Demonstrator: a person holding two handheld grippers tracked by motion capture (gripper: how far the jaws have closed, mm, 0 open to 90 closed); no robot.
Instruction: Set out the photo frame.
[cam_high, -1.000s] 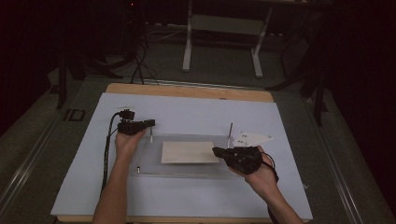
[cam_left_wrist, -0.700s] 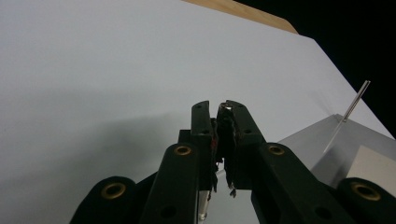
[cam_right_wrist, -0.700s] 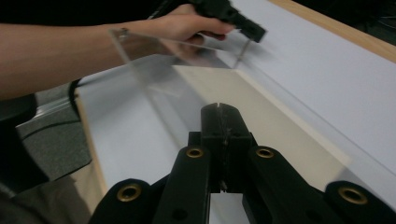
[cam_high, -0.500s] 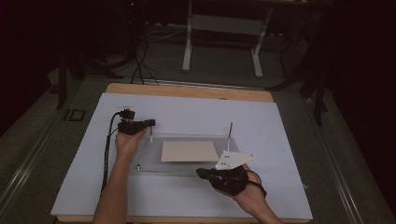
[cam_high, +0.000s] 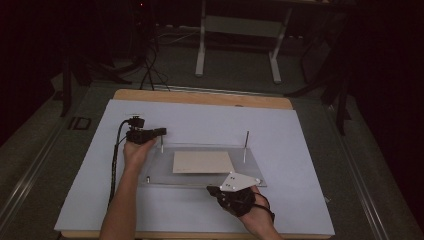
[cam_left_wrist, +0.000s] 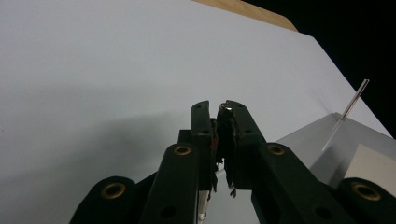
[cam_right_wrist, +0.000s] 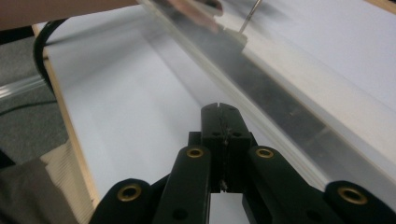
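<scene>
The work in hand concerns the clear acrylic plate (cam_high: 200, 165) lying at the centre of the high view on the pale sheet covering the desk (cam_high: 300, 145), with a beige card (cam_high: 203, 162) resting on its middle and thin upright pins (cam_high: 245, 146) at its far corners. The left tool (cam_high: 159, 132) sits at the upper left corner of the plate, its jaws drawn together with only a narrow slit between them; in the left gripper view something small and shiny appears pinched at the tips (cam_left_wrist: 219, 122), though what it is cannot be told. The right tool (cam_high: 212, 189) lies low at the lower edge of the plate, just beside it, jaws fully closed on nothing, as the right gripper view (cam_right_wrist: 219, 135) confirms. To engage the plate's near edge well, the right tool should, by this judgement, first open, then approach level with the sheet so one jaw slides under the edge. Keep the left tool steady at its corner to stop the plate sliding. Avoid striking the pins and avoid tilting the plate, or the card may shift.
</scene>
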